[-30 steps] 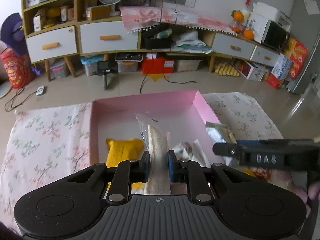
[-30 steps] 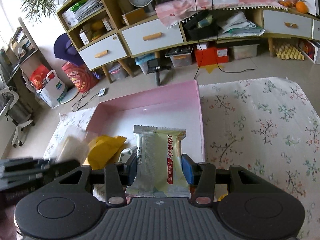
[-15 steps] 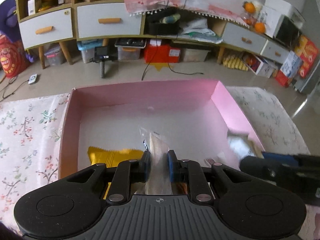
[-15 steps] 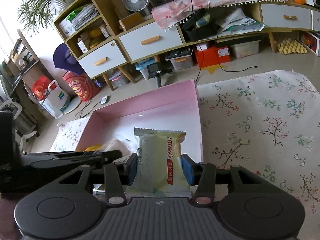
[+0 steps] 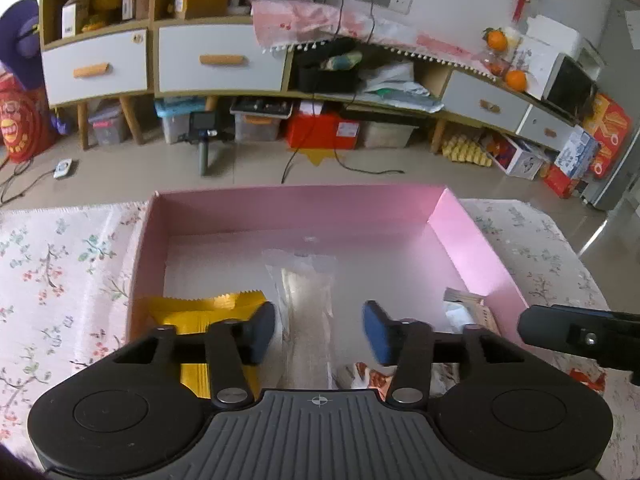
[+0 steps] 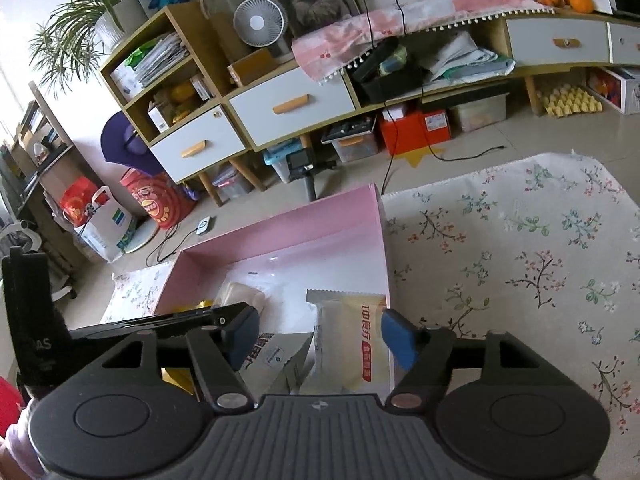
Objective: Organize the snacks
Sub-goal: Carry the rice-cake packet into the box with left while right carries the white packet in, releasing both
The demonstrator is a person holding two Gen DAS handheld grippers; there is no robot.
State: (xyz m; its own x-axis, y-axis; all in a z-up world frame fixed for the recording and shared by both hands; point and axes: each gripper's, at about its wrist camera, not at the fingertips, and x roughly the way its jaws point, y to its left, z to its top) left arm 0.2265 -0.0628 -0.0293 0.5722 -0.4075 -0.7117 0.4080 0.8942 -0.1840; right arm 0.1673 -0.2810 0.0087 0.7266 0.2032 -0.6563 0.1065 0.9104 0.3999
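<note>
A pink box (image 5: 472,240) stands on the floral cloth; it also shows in the right wrist view (image 6: 280,236). My left gripper (image 5: 320,330) is open over the box. A clear-wrapped pale snack (image 5: 306,312) lies on the box floor between its fingers, free of both pads. A yellow packet (image 5: 200,316) lies in the box at the left. My right gripper (image 6: 320,332) is open above the box's right side. The cream and yellow packet (image 6: 352,344) lies between its fingers, leaning at the right wall. A grey and white packet (image 6: 280,356) lies beside it.
The floral cloth (image 6: 520,264) covers the surface right of the box and left of it (image 5: 60,280). Beyond the far edge is tiled floor with cables, storage bins and a low cabinet (image 5: 220,60). The right gripper's side (image 5: 580,334) reaches in at right.
Both grippers have opened and let go of their packets. The clear-wrapped snack now lies on the box floor; the cream and yellow packet rests inside against the right wall.
</note>
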